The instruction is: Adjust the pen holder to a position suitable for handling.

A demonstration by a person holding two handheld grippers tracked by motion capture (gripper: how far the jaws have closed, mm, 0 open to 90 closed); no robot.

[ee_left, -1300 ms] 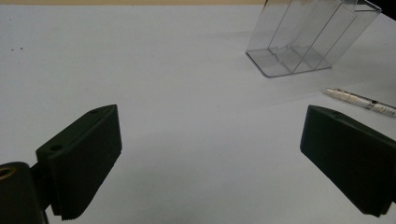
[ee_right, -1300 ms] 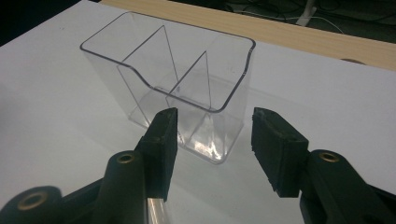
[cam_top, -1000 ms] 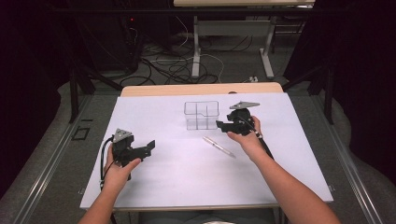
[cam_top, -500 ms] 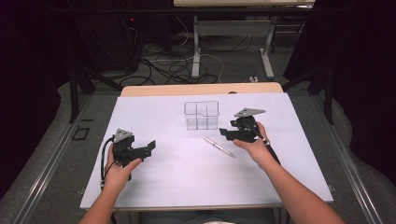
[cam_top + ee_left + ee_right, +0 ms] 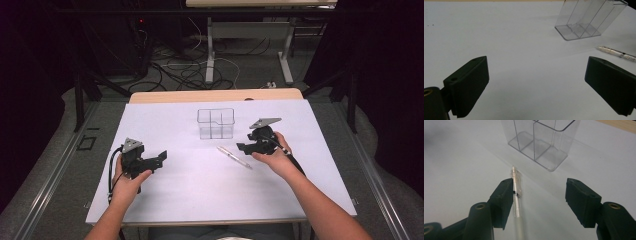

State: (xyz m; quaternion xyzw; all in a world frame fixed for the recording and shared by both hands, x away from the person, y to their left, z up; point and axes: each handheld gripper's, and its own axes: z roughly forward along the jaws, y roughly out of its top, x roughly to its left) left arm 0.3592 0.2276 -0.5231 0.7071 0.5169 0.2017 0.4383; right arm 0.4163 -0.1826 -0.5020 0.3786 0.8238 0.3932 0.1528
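White sheet covers the table (image 5: pixel 200 200); dark room behind, cables on the floor past the far edge.

Left gripper (image 5: pixel 159 157) hovers near the left edge, jaws wide apart, nothing between them; idle as far as I can judge.

Pen (image 5: pixel 234 156) lies flat near the table's middle, slanting toward the near right. Clear organiser (image 5: pixel 216 123) stands upright beyond it, toward the far edge, apart from the pen; its compartments look empty.

Right gripper (image 5: pixel 242 147) sits just right of the pen, jaws apart. In the right gripper view the pen (image 5: pixel 517 195) lies between them, close against one pad, not clamped.

Judgement: early stage. Pen not yet gripped or lifted; grasp, carry and drop into a compartment all remain. Path to the organiser looks open; its tall thin walls are the only obstacle.
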